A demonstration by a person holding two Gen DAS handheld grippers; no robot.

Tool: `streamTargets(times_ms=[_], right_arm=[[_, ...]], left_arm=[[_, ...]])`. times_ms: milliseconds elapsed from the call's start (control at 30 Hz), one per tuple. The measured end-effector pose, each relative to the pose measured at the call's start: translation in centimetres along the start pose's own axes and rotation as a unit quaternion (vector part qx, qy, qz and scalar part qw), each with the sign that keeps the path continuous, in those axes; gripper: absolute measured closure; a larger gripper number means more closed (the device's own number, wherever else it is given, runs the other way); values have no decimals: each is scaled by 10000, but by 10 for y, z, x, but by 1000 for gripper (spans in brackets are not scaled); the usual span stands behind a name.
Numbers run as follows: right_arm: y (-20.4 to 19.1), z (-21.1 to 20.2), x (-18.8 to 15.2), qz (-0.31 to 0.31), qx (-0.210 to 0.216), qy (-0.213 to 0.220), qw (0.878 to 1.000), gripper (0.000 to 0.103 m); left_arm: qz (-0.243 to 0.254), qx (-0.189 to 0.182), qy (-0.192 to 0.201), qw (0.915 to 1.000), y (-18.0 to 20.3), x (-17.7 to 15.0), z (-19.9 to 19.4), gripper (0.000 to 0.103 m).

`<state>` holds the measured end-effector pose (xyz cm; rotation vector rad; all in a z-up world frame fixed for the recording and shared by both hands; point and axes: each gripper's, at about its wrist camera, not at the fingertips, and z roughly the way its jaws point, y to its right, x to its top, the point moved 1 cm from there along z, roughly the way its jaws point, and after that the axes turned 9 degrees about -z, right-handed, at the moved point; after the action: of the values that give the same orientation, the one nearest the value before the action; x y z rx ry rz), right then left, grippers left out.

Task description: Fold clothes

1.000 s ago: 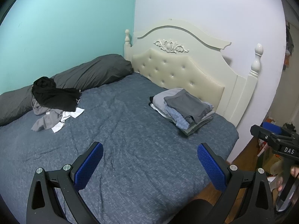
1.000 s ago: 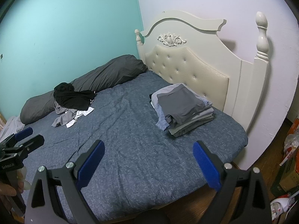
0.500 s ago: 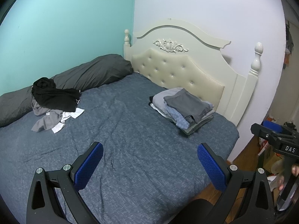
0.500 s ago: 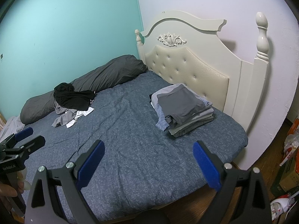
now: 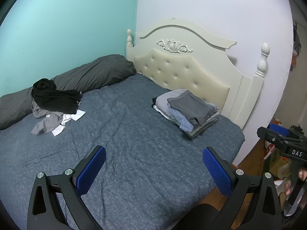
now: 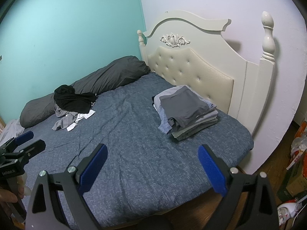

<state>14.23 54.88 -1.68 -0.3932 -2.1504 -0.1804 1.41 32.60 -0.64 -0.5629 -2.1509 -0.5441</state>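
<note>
Grippers hung over the near edge of the bed (image 5: pixel 134 163), left gripper (image 5: pixel 153 169) and right gripper (image 6: pixel 151 165) both spread wide, empty. Farther off, folded clothes (image 6: pixel 185 111) sat stacked by the headboard (image 6: pixel 197 71); unfolded clothes (image 5: pixel 54 105) lay heaped against a dark pillow (image 5: pixel 92 74).

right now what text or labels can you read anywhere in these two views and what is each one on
"DAS" in white letters, on the black body of the right gripper, seen at the right edge of the left wrist view.
A white printed word on the black body of the left gripper, at the left edge of the right wrist view: too blurred to read with confidence.
Printing on the boxes on the floor: too small to read.
</note>
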Motion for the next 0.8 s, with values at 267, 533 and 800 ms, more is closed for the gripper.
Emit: streamTargets(times_ms=[267,533,800], right_arm=[[0,0,-1,2,3,-3,10000,7],[0,0,-1,13,0,-16,10000,7],[-1,0,-1,20,5,-13,10000,7]], left_arm=[[-4,6,-5,10000,-1,-1,-1,0],[-24,11,-5,10000,-1,-1,-1,0],[-45,52,5,10000,-3,-1,-2,0]])
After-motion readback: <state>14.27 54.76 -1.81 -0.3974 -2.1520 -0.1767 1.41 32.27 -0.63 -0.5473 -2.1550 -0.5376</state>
